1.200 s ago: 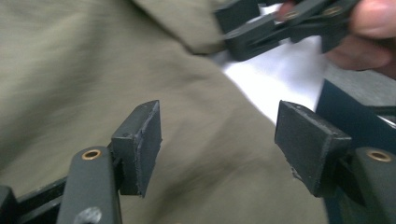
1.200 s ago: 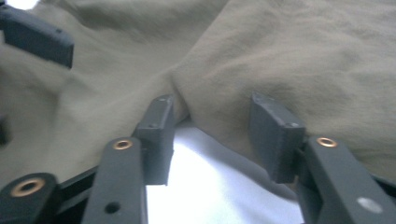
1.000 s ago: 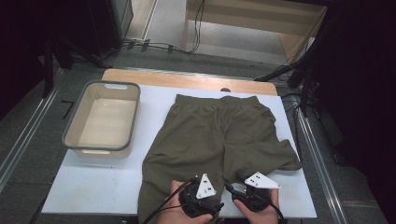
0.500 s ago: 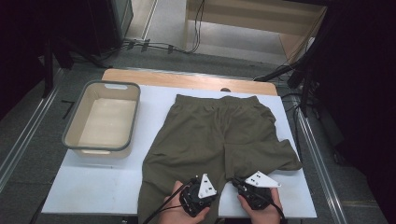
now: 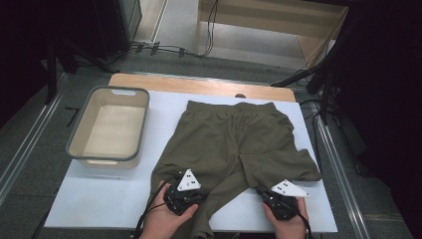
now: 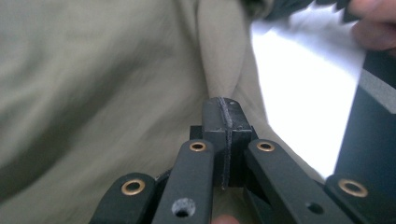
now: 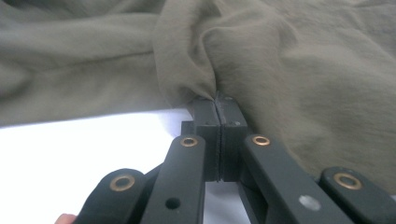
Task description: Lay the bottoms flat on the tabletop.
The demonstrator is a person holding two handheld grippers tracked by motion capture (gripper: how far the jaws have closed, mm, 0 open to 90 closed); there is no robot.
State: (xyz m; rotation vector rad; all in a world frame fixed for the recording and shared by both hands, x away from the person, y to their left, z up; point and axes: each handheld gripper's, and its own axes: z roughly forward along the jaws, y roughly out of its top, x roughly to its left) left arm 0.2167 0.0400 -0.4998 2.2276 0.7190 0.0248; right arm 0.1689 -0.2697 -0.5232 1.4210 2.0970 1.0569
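- shorts lie flat on the table, hems at the near edge
- left gripper fingers clamped on a fold; blurry cloth beyond
- right gripper fingers pinch bunched hem, which hides their tips

The desk is covered by a white sheet, with a bare wooden strip exposed along its far edge. Grey carpeted floor is seen around it, with metal rails at both sides. Black cables are laid on the floor beyond, before a light wooden frame. The surroundings are left dark.
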